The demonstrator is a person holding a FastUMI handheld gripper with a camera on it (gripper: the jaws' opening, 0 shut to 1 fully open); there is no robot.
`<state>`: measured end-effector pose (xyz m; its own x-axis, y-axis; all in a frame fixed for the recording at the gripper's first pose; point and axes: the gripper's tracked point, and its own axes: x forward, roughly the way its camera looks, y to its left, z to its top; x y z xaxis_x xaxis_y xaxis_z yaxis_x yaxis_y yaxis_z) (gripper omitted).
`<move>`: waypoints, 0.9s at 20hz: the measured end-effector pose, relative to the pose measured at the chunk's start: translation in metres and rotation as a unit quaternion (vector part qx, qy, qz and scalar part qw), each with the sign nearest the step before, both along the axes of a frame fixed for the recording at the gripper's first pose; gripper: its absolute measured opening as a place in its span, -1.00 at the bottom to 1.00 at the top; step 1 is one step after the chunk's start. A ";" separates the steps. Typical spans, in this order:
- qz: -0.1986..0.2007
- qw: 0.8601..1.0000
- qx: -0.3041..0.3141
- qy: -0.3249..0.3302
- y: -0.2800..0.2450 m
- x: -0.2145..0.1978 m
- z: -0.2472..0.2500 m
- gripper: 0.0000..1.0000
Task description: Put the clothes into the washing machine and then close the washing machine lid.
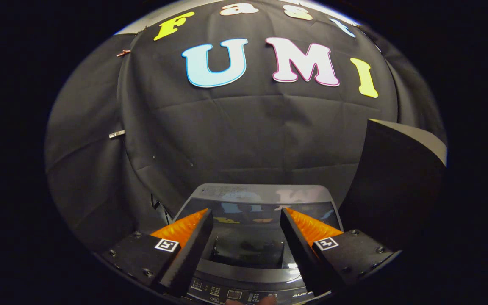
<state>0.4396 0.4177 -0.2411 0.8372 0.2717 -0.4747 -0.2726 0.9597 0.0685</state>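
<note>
Gripper (pixel 246 220): 2 fingers spread, holding nothing, above washing machine (pixel 252 258), lid (pixel 256 203) closed; dark box (pixel 396 186) right; panel lettering illegible.

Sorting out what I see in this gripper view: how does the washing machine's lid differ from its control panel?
The lid is glossy and reflective, lying beyond the open gripper; the control panel is matte with small buttons, nearest the camera below the fingers. Both belong to the washing machine.

A recording booth, seemingly: black cloth wall (pixel 252 135) hung behind; a top-loading washing machine (pixel 252 254) set before it
</note>
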 end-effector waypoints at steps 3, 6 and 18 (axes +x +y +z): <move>0.010 0.999 0.001 -0.046 0.000 -0.006 0.021 1.00; 0.016 0.997 -0.007 -0.082 -0.003 -0.011 0.045 1.00; 0.026 0.986 0.042 -0.158 -0.033 -0.057 0.158 1.00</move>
